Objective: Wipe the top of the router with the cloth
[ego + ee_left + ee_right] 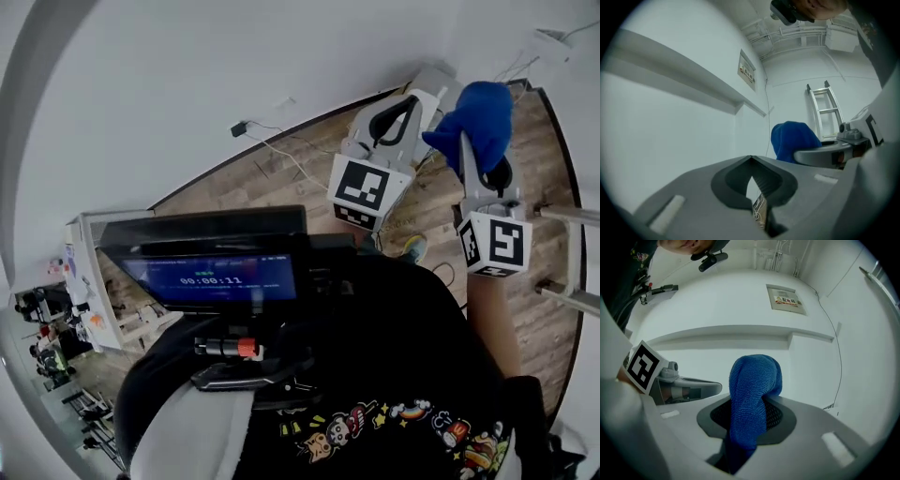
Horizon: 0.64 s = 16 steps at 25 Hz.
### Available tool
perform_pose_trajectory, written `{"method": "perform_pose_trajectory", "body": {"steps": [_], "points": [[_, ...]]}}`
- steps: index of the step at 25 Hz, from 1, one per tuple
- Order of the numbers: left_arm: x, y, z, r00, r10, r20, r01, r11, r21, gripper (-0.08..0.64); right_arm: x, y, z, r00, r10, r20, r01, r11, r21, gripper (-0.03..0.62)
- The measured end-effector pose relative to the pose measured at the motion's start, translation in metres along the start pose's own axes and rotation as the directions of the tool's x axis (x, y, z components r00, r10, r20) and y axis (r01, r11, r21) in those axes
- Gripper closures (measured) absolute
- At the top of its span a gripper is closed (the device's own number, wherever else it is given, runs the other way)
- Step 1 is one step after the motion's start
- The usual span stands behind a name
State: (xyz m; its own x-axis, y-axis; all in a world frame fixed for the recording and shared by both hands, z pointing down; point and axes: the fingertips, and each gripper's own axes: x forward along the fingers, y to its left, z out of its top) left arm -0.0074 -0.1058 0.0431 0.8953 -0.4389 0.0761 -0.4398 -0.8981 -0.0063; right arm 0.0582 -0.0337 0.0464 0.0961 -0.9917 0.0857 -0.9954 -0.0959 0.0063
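The blue cloth (pixel 476 112) is bunched between the jaws of my right gripper (pixel 486 150), which is shut on it and raised toward the white wall (pixel 234 66). In the right gripper view the cloth (pixel 754 385) stands up out of the jaws and hides the fingertips. My left gripper (pixel 405 105) is held up just to its left, jaws shut with nothing between them. The left gripper view shows its tips (pixel 751 158) meeting, and the cloth (pixel 792 139) beyond at right. I cannot make out a router in any view.
A wall ledge (pixel 740 333) and a small sign (pixel 787 301) are ahead. A ladder (pixel 826 112) leans at right. Below lie wood flooring (pixel 281 173), a cable with plug (pixel 246 128), a small white box with wires (pixel 551 42) and a screen (pixel 216 272) at chest height.
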Motion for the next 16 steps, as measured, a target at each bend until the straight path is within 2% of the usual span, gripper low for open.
{"method": "perform_pose_trajectory", "body": {"steps": [4, 9, 16], "points": [[-0.015, -0.032, -0.009, 0.997, 0.075, -0.025, -0.074, 0.997, 0.026, 0.56, -0.025, -0.008, -0.003, 1.0, 0.015, 0.019, -0.014, 1.0, -0.027, 0.465], [-0.028, -0.028, -0.022, 0.991, 0.133, -0.032, -0.133, 0.991, 0.019, 0.56, -0.014, 0.009, -0.019, 0.999, 0.033, 0.006, -0.033, 0.999, -0.011, 0.466], [-0.09, -0.07, 0.025, 0.989, 0.138, -0.062, -0.134, 0.989, 0.057, 0.56, -0.085, 0.029, 0.02, 1.0, -0.013, -0.007, 0.013, 1.0, -0.012, 0.466]]}}
